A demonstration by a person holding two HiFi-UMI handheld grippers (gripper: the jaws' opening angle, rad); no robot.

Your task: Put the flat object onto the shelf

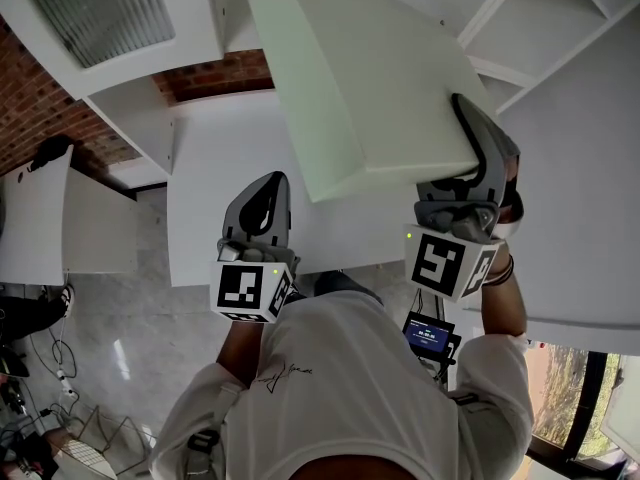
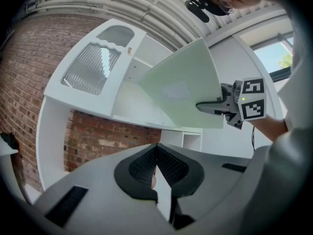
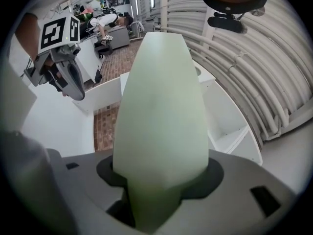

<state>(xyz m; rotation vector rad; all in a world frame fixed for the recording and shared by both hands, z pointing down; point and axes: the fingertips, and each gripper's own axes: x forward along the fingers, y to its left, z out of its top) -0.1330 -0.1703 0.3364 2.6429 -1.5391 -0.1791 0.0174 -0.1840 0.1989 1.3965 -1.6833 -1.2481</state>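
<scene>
Overhead first, head view: flat board (image 1: 360, 78), pale green, is clamped at its near edge by my right gripper (image 1: 480, 143) and held aloft, tilted, before the white shelf unit (image 1: 570, 28). It's not yet on a shelf. My left gripper (image 1: 262, 203) hangs beside it, apart from the board.

Left gripper view: my jaws are pressed together, nothing btwn them. Ahead is an open bay (image 2: 132, 102) below a ribbed-glass door (image 2: 93, 67), w/ the board slanting across it. Brick wall (image 2: 98, 136) lies behind.

Right gripper view: jaws grasp the board, which fills the centre and blocks most of the unit.
</scene>
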